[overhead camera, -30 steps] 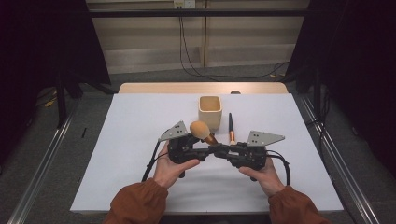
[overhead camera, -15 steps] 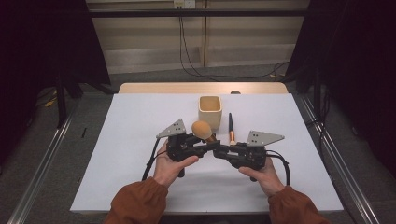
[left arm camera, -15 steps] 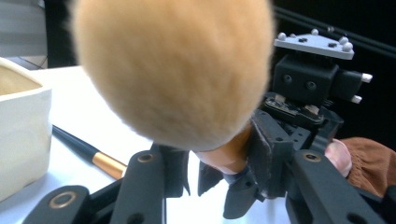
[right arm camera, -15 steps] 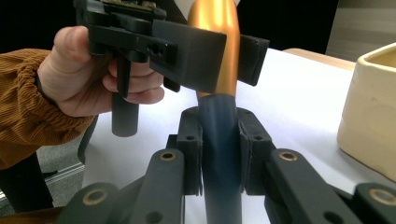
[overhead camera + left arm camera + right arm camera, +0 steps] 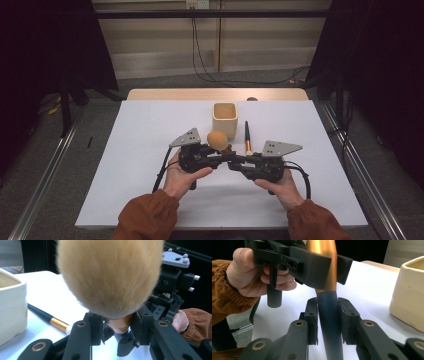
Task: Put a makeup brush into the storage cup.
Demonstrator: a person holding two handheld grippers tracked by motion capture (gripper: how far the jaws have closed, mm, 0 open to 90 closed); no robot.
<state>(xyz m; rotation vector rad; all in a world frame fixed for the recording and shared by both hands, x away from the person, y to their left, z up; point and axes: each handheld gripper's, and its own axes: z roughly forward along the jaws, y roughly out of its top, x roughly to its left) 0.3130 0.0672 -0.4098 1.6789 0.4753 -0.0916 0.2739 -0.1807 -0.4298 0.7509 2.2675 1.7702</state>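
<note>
The big fluffy makeup brush [image 5: 218, 140] sits upright just above the middle of the bench [image 5: 125, 190], held between both grippers right in front of the cream cup [image 5: 225, 119]. Its head is a soft, rounded tan puff, then a shiny copper ferrule, then a dark smooth handle.

The left hand-held gripper [image 5: 117, 327] has just been closing its jaws, and in the left gripper view the pads are now clamped on the copper part right under the bristles. The right hand-held gripper [image 5: 329, 320] has its jaws on either side of the dark handle lower down; they've just been easing apart a touch, and in the right gripper view I can't tell if the pads are actually pressing or just touching.

Compared with a second ago, the brush head has tipped from leaning left to nearly straight up, and it sits a bit closer to the cup. Both hands are pretty much where they were.

A second, slimmer brush [image 5: 247, 137] with a black handle and gold band lies flat on the bench just right of the cup, near the grippers. The cup is square-ish with rounded corners, matte ceramic look. The white bench surface has lots of open space left, right and toward the person; the edges are well away.
</note>
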